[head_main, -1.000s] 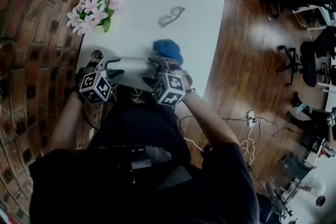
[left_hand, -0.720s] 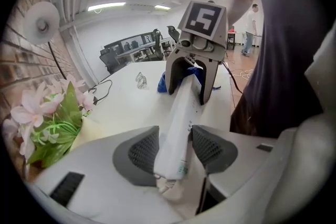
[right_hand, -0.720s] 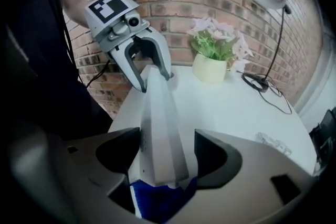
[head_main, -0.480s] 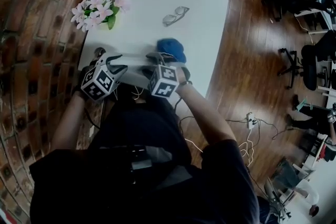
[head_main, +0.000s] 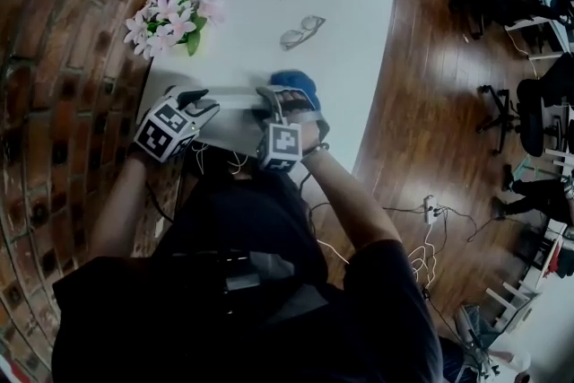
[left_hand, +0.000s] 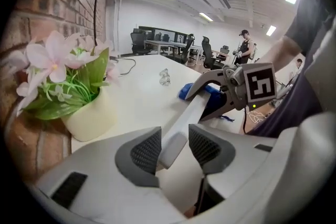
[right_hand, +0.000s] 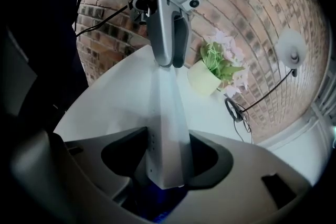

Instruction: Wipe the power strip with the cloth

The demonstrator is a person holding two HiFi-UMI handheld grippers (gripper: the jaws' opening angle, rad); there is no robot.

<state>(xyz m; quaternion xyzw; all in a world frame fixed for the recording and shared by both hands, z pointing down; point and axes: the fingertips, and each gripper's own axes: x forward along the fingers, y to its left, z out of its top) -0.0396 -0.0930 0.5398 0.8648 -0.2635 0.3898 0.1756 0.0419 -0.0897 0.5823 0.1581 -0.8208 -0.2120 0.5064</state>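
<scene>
pwr strip: white, long, table edge | cloth: blue, bunched, by rt end

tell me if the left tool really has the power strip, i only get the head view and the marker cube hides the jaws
observer: Yes. In the left gripper view the left tool has one end of the power strip gripped between its jaws, which have just been closing.
operator: and the right one
observer: The right tool has also just been closing, and it clamps the other end of the strip.
operator: where's the cloth exactly
observer: The blue cloth sits bunched directly under the strip end inside the right tool's jaws.
</scene>
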